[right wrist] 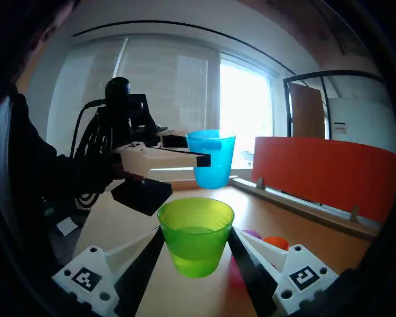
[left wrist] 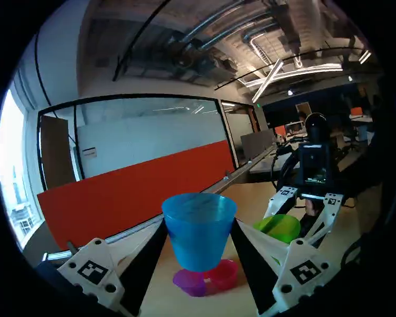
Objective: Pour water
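Left gripper [left wrist: 199,227]: both fingers [left wrist: 148,259] press on the sides of the blue cup [left wrist: 199,232], one on each side. The cup is upright and lifted clear of the desk [left wrist: 251,193]. Its rim is level. Whether it has anything in it cannot be told through the tinted wall.

Right gripper [right wrist: 196,235]: fingers [right wrist: 145,264] clamp the green cup [right wrist: 196,243] in the same way, one on each side. This cup is also upright and off the desk. A layer of water [right wrist: 195,256] sits in its lower part, with the surface line below the rim.

Relative position, from the right gripper view: the blue cup sits higher than the green cup and beyond it. The two are apart, rims not touching. The left gripper view shows the green cup lower and off to the right of the blue one.

On the desk below the blue cup are a small purple cup [left wrist: 190,281] and a small pink cup [left wrist: 224,273], just beside each other. An orange partition [left wrist: 134,190] runs along the far edge of the desk.
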